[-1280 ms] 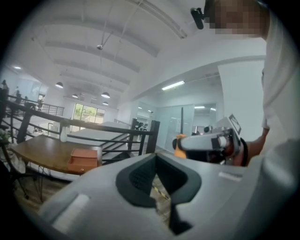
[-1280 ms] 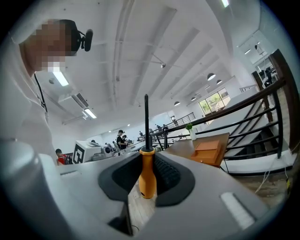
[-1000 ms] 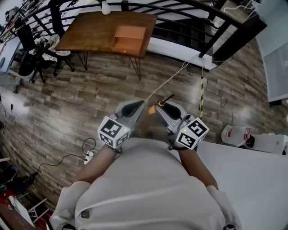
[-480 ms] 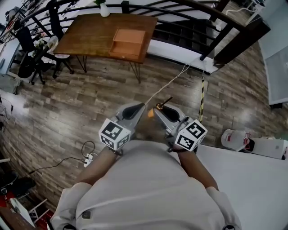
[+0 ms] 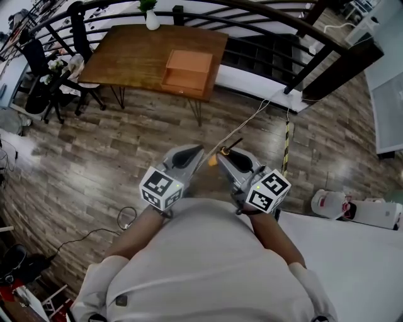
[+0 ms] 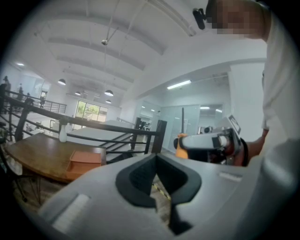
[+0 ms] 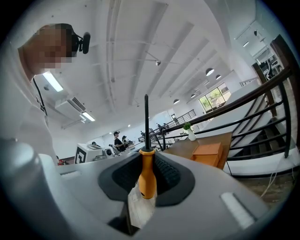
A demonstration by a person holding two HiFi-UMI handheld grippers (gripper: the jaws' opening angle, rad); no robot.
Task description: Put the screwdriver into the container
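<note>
An orange-handled screwdriver (image 7: pixel 147 176) with a black shaft stands upright between the pads of my right gripper (image 7: pixel 146 154), which is shut on its handle. In the head view that gripper (image 5: pixel 225 155) is held in front of the person's body, with the screwdriver (image 5: pixel 214 160) at its tip. My left gripper (image 5: pixel 194 152) is beside it, jaws together and empty; its own view (image 6: pixel 156 157) shows nothing between the pads. The orange container (image 5: pixel 187 68) lies on a wooden table (image 5: pixel 126 53) ahead, across the plank floor. It also shows as an orange container (image 7: pixel 207 152) in the right gripper view.
A black railing (image 5: pixel 264 16) runs behind the table. A white vase (image 5: pixel 153 20) stands at the table's far edge. Chairs (image 5: pixel 38 69) stand at its left. A cable (image 5: pixel 242 126) and striped tape (image 5: pixel 286 148) cross the floor. A white surface (image 5: pixel 352 251) lies at lower right.
The table and container have come nearer in the head view as the person walks toward them. Both grippers travel along, side by side. The right one's hold on the screwdriver is unchanged.
</note>
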